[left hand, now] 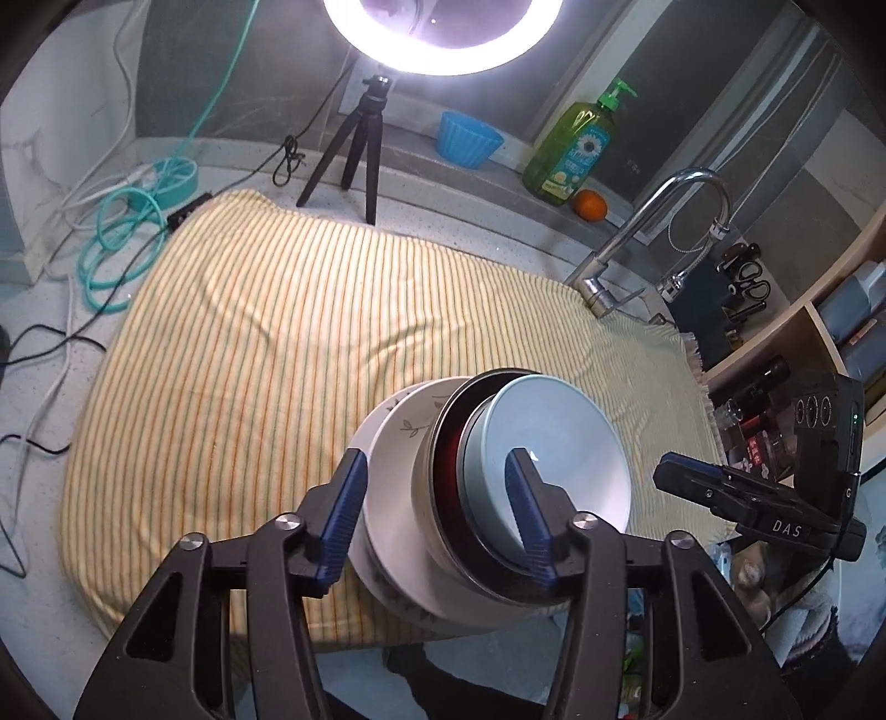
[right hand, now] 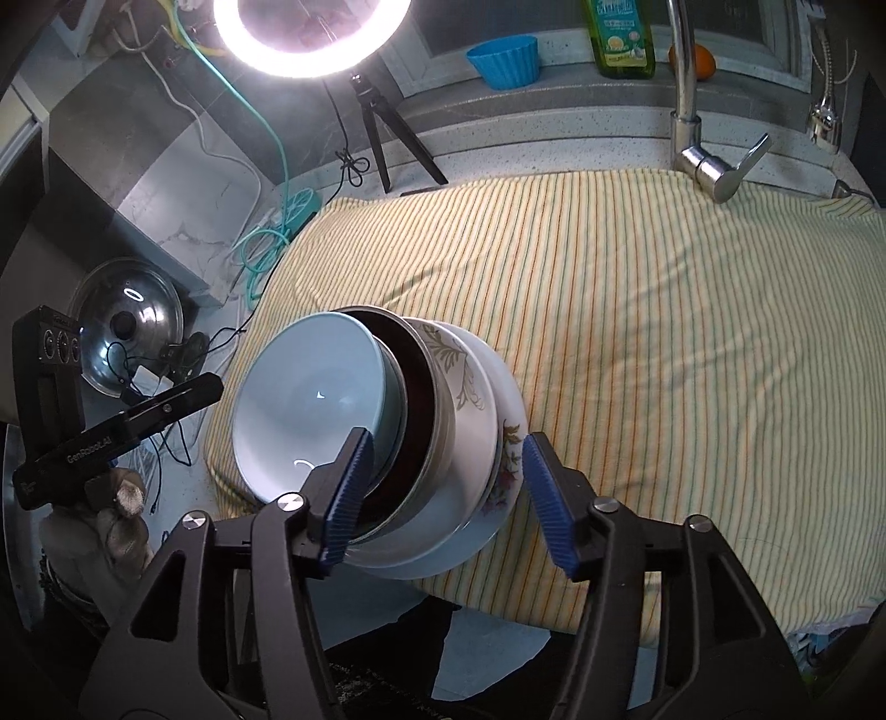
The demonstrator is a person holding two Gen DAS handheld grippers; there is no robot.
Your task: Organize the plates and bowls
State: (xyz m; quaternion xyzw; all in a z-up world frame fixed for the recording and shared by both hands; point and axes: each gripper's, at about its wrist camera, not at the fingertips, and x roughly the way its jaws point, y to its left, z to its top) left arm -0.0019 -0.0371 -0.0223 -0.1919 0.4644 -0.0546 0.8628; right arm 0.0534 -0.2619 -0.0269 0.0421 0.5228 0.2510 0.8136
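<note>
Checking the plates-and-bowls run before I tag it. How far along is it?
Looks nearly done. The light blue bowl sits nested in a dark bowl, on patterned bowls and a plate, one stack on the striped cloth. Nothing is in hand: the left gripper and right gripper both straddle the stack's rims with open jaws. No loose dishes show on the cloth, so only backing away seems left.

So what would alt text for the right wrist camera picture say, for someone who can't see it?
A stack of nested dishes, pale blue bowl on top, sits on a yellow striped cloth. The right gripper, blue-padded, stands open around the stack's near edge. A ring light glows behind, a faucet at right.
</note>
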